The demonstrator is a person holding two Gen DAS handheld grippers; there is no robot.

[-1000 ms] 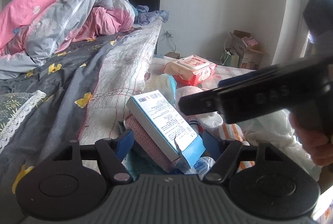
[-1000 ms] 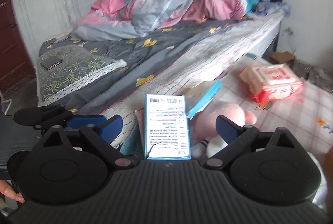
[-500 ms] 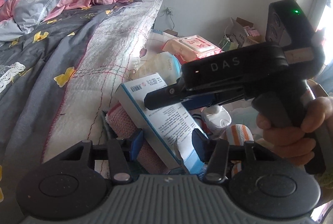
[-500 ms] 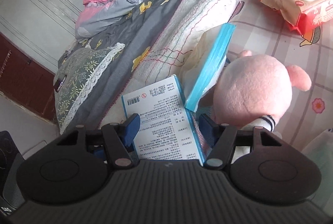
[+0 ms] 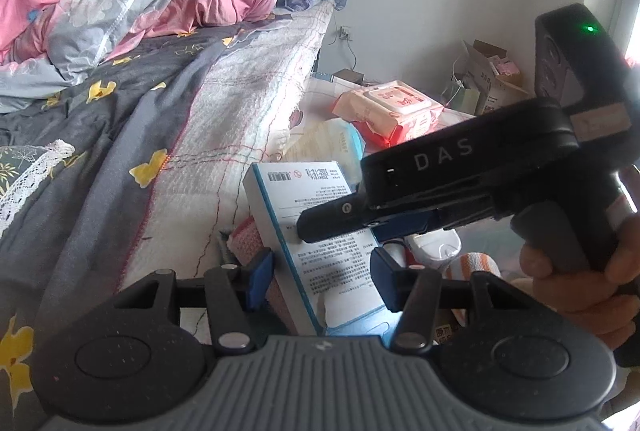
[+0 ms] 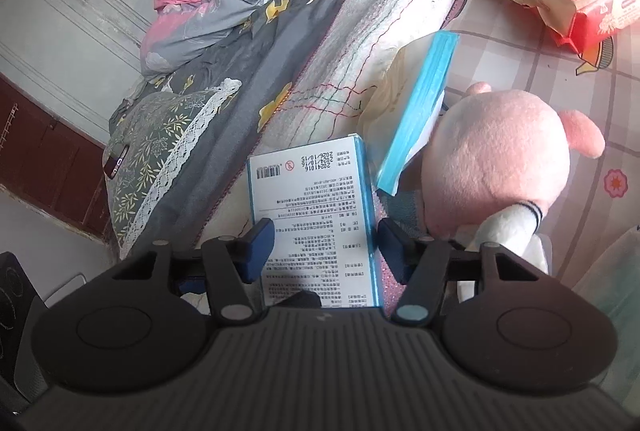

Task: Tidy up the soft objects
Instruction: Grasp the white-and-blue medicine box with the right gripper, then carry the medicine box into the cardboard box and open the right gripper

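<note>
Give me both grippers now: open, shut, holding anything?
Left gripper: open, fingers either side of the white-and-blue box, no clear grip.
Right gripper: open, straddling the same box, pads not visibly pressing it.

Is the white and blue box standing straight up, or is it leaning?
Leaning. The white and blue box is tilted, its printed face turned upward and its barcode end raised, propped on a pink textured item beneath it.

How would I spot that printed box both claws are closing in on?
Start at the bed with its grey, yellow-flowered cover and drop to the clutter beside it. Left of the pink plush toy stands the white box, between the right gripper fingers. Its blue edging, barcode and dense black print set it apart from its soft neighbours.
</note>
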